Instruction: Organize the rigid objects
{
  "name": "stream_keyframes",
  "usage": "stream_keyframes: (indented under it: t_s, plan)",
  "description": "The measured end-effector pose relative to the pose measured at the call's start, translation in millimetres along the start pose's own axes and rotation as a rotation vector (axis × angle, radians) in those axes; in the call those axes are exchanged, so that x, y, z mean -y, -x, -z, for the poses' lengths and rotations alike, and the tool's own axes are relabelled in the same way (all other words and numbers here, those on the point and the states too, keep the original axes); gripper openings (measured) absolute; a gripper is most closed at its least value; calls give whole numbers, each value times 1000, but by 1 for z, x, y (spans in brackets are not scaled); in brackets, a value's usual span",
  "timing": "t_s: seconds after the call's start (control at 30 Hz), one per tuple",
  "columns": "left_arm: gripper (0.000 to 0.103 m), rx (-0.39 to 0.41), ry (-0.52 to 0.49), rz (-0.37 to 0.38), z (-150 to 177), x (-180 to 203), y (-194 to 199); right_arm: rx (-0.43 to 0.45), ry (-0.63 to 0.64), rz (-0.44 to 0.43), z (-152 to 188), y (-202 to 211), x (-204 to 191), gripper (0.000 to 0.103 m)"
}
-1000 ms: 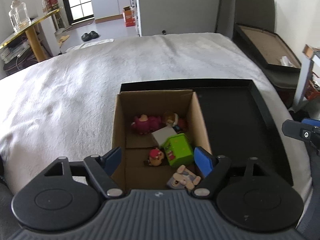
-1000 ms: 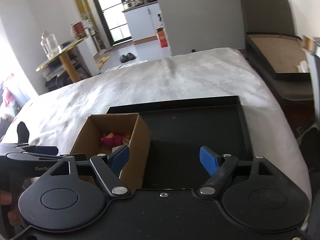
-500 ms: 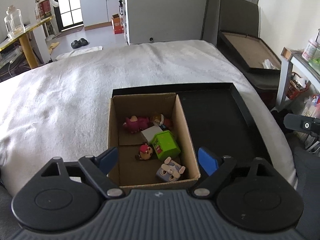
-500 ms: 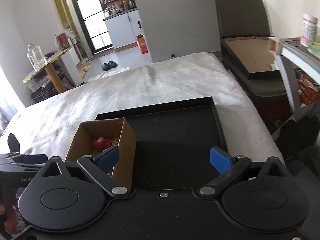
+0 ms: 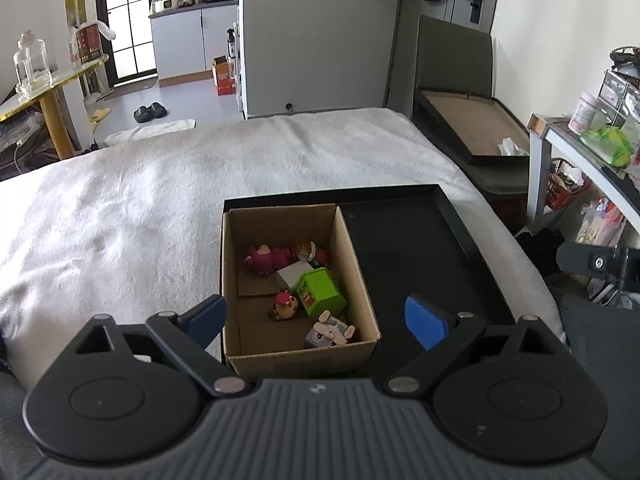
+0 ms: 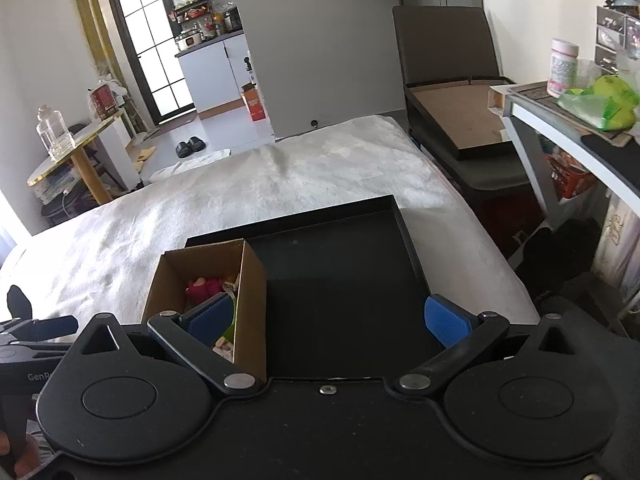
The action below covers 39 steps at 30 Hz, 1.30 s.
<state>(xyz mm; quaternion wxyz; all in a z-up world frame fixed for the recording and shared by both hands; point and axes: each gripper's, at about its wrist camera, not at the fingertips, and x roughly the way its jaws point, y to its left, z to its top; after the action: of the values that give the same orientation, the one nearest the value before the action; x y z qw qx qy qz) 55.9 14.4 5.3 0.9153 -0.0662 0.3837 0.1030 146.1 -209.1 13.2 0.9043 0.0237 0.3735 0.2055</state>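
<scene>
The left gripper [image 5: 316, 320] has drawn back and upward from the cardboard box [image 5: 298, 354] since a second ago: then its blue pads sat right at the box's near walls and the near wall was cut off by the gripper body, whereas now the whole box shows between and beyond the pads, with nothing clamped. Its jaws have just been opening and now stand spread wide, empty. The right gripper [image 6: 332, 316] has likewise pulled away; its jaws have just been opening too, nothing lies between them, and the black tray [image 6: 396, 216] beneath looks smaller and farther than before. The box stands in the left part of the tray [image 5: 452, 216], against its left and far walls, on the white blanket [image 5: 140, 200]. Inside it lie a pink plush figure [image 5: 266, 258], a small doll [image 5: 306, 250], a white block [image 5: 292, 274], a green cube [image 5: 320, 292], a little red-capped figure [image 5: 286, 306] and a grey bunny block [image 5: 330, 332] in the near right corner; they appear unmoved, though the earlier view hid part of them. From the right wrist camera the box [image 6: 252, 304] shows only its right wall and a sliver of the toys, the left pad crossing in front. The rest of the tray is bare black.
</scene>
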Motion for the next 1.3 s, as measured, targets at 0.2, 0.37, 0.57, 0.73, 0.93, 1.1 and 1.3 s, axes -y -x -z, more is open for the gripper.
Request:
stream_keyframes:
  t_s: [0.2, 0.37, 0.57, 0.73, 0.93, 1.1, 1.3]
  plan:
    - [96, 37, -2, -2, 10, -3, 21, 16, 2, 32, 12, 20, -14, 103]
    - [96, 49, 1, 0, 21, -7, 36, 4, 27, 33, 22, 30, -26, 103]
    - [96, 57, 3, 1, 27, -11, 50, -12, 42, 31, 34, 45, -32, 103]
    - [96, 79, 3, 0, 28, -12, 64, -13, 38, 36, 39, 56, -34, 103]
    - [97, 93, -7, -8, 27, -10, 75, -5, 48, 42, 41, 66, -36, 103]
    - [97, 99, -16, -4, 28, -6, 80, 6, 56, 38, 41, 73, -39, 103]
    - [97, 103, -18, 9, 28, -5, 84, 16, 62, 37, 41, 78, -41, 103]
